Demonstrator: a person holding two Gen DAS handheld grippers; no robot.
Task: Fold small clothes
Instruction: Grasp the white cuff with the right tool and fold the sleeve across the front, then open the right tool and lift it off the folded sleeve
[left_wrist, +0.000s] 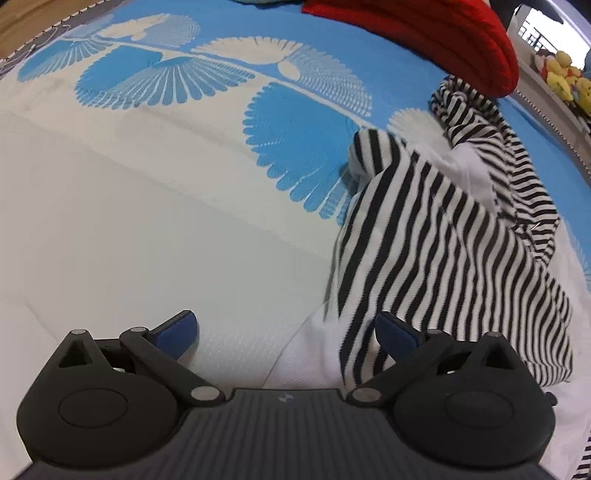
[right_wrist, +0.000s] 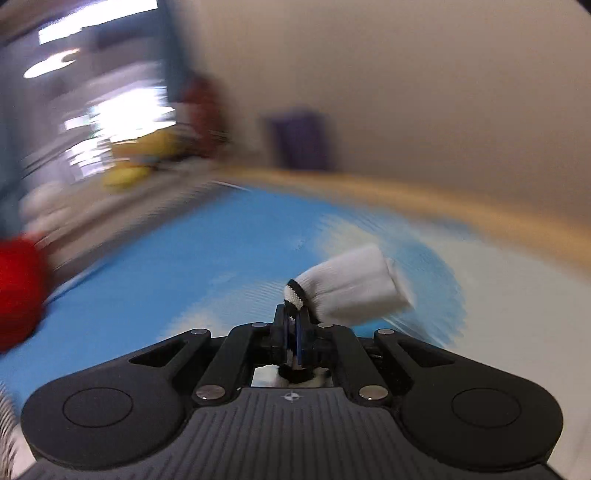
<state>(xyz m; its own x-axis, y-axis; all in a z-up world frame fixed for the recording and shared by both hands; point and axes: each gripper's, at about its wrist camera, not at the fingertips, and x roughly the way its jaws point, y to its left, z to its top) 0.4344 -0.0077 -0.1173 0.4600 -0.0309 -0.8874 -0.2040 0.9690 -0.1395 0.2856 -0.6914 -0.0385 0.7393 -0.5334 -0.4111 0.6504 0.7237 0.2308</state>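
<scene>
Across a quilted bedspread (left_wrist: 122, 206) printed with blue and white fan-shaped fronds, the left wrist view shows a black-and-white striped garment (left_wrist: 443, 236) of soft ribbed knit lying crumpled from about 1 o'clock down to 4 o'clock, its stripes narrow and running in different directions where the cloth bunches, with a plain white inner part showing at the folds. At 12 to 1 o'clock, beyond it, sits a red ribbed knit garment (left_wrist: 436, 33), rounded and thick, and at 2 o'clock yellow plush toys (left_wrist: 561, 74) rest on a ledge. The left gripper (left_wrist: 284, 332) hangs over the bedspread with its blue-padded jaws spread wide and nothing between them, the right pad just at the striped garment's near edge. From the right wrist view, heavily blurred, the right gripper (right_wrist: 293, 317) has its jaws pressed together on a striped black-and-white bit of cloth, from which a white knit piece (right_wrist: 354, 284), tubular and finely ribbed, juts toward 1 o'clock above the bedspread; it may be a cuff of the same striped garment, though the blur keeps that uncertain. A small compass-like mark (right_wrist: 291, 397) is moulded on the grey ribbed gripper body; no writing can be read.
</scene>
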